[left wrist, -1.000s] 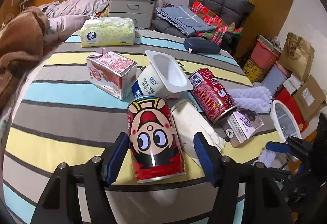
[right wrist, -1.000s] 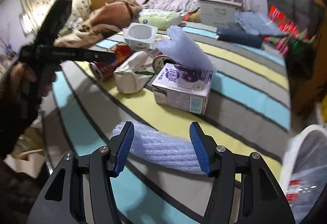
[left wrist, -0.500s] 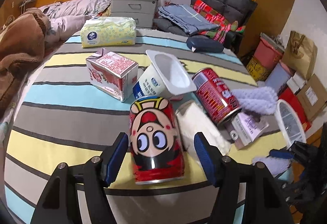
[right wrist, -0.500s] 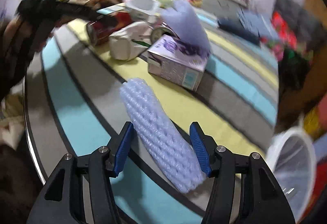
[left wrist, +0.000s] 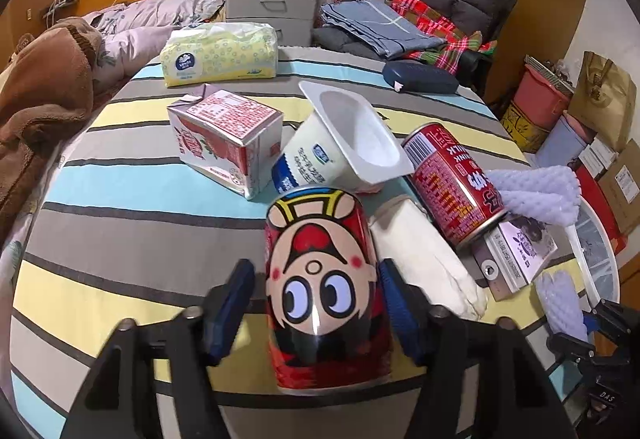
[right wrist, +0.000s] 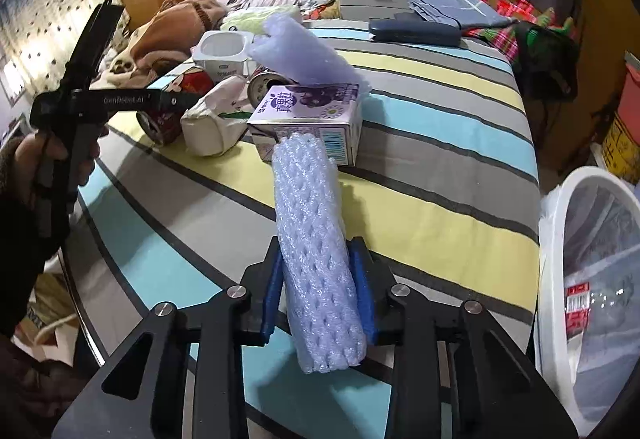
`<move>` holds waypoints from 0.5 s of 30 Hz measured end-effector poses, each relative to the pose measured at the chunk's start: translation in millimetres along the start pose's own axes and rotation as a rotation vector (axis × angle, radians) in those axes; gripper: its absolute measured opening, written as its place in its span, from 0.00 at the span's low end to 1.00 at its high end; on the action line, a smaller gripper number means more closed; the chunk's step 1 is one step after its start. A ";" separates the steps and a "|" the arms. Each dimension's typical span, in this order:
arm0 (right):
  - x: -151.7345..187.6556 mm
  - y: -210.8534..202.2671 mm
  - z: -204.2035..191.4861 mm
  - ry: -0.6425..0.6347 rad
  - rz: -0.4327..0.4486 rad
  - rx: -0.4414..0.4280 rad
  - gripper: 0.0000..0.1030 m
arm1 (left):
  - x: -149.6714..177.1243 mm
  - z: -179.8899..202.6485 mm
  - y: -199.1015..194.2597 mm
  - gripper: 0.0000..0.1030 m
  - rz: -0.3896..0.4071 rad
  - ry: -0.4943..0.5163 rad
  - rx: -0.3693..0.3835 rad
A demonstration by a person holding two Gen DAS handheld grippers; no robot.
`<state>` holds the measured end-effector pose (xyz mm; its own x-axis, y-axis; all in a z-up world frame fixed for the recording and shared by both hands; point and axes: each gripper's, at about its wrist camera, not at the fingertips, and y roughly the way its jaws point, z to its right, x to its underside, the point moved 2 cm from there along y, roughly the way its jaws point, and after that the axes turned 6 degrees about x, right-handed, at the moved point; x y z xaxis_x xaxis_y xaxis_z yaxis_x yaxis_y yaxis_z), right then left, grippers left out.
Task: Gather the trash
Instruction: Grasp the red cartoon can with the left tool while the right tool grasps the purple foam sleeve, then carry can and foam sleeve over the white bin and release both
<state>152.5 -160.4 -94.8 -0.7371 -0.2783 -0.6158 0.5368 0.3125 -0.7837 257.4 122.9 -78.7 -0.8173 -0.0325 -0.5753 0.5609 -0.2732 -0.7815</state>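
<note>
My left gripper (left wrist: 316, 307) is open around a red cartoon-face can (left wrist: 324, 287) lying on the striped table (left wrist: 120, 231); small gaps show on both sides. Behind it lie a white crumpled bag (left wrist: 424, 255), a red can (left wrist: 452, 183), a yogurt cup (left wrist: 344, 143) and a red milk carton (left wrist: 228, 139). My right gripper (right wrist: 318, 299) is shut on a lilac foam net sleeve (right wrist: 316, 251), lifted above the table's edge. A purple carton (right wrist: 312, 123) with another foam net (right wrist: 300, 55) lies beyond. A white bin (right wrist: 592, 279) stands at the right.
A tissue pack (left wrist: 220, 55) and a dark blue case (left wrist: 420, 79) lie at the table's far side. A bed, a nightstand (left wrist: 272, 5) and a chair with folded cloth stand behind. Boxes and bags (left wrist: 600, 111) stand on the floor at the right.
My right gripper closed on the foam sleeve and lifted it, turning it lengthwise. My left gripper moved forward around the cartoon can and narrowed its jaws.
</note>
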 end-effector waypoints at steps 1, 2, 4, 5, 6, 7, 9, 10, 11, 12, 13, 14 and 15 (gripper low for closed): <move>0.4 -0.2 0.3 0.008 0.005 -0.005 0.31 | 0.4 1.3 0.3 0.52 -0.006 0.004 0.002; -0.3 0.4 1.4 0.016 0.008 -0.009 0.30 | 0.3 1.8 0.3 0.52 -0.005 0.005 -0.005; 1.6 0.3 1.0 0.035 0.015 -0.009 0.30 | 1.8 2.5 -1.4 0.52 -0.004 0.003 -0.018; 1.2 -0.2 1.5 0.043 0.019 -0.006 0.29 | 3.1 3.5 -3.0 0.52 -0.001 0.005 -0.017; 1.9 -1.2 1.6 0.052 0.025 -0.003 0.29 | 4.5 4.9 -4.9 0.52 0.005 0.007 -0.014; 1.7 -1.9 1.9 0.059 0.029 -0.002 0.29 | 5.5 5.9 -6.3 0.52 0.006 0.008 -0.014; 2.0 -4.3 2.6 0.083 0.043 0.000 0.29 | 8.2 8.1 -11.4 0.52 0.017 0.009 -0.010; 1.6 -5.2 2.9 0.092 0.046 0.001 0.29 | 9.4 9.7 -14.0 0.52 0.023 0.011 -0.010; 1.1 -6.4 2.9 0.103 0.050 0.003 0.29 | 10.6 11.4 -17.1 0.52 0.027 0.014 -0.009; 1.1 -8.4 2.6 0.112 0.059 0.000 0.29 | 12.1 13.2 -21.5 0.51 0.037 0.015 -0.007; 1.0 -9.9 2.2 0.118 0.063 0.003 0.29 | 13.3 14.4 -24.8 0.51 0.046 0.014 -0.006; 0.9 -10.4 1.9 0.124 0.064 0.012 0.29 | 14.8 15.9 -29.1 0.51 0.056 0.013 -0.003; 0.9 -11.9 1.7 0.132 0.073 0.015 0.28 | 15.8 18.0 -32.9 0.51 0.064 0.013 0.000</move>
<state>146.2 -165.9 -86.1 -0.7430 -0.1333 -0.6559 0.5962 0.3135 -0.7391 223.6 114.1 -57.8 -0.7777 -0.0373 -0.6275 0.6122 -0.2712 -0.7427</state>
